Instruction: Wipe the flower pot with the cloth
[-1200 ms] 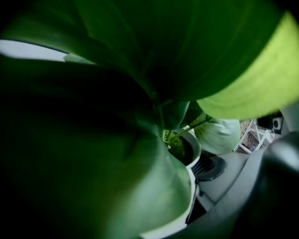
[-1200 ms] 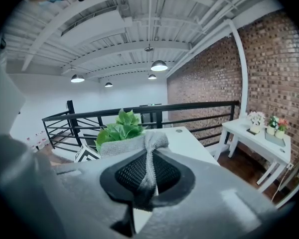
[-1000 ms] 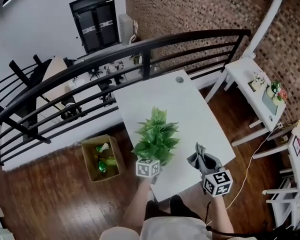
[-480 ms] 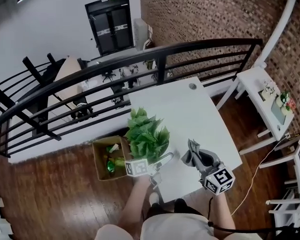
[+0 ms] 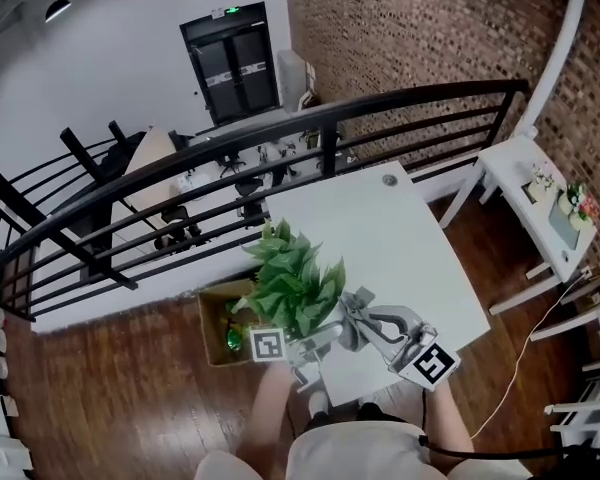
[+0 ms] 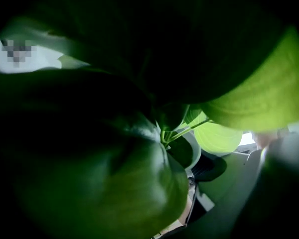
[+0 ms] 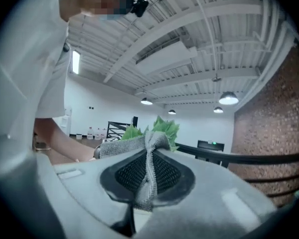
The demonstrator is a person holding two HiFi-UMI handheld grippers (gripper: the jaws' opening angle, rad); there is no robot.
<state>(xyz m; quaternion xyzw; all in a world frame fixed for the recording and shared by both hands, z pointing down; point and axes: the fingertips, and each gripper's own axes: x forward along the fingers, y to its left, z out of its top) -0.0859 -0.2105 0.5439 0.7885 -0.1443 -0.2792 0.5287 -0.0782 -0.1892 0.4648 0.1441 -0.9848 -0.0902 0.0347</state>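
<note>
Left gripper (image 5: 318,340): jaws part-way apart, clamped on flower pot (image 6: 195,144); pot and its leaves (image 5: 295,286) held above near edge of white table (image 5: 380,228). Right gripper (image 5: 378,326): jaws pinched on grey cloth (image 7: 134,146), cloth just beside pot

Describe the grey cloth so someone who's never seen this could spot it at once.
Start at the white table beside the black railing. Over its near corner, the right hand-held gripper pinches the grey cloth, beside the leafy potted plant. It's the only soft, crumpled grey thing there.
</note>
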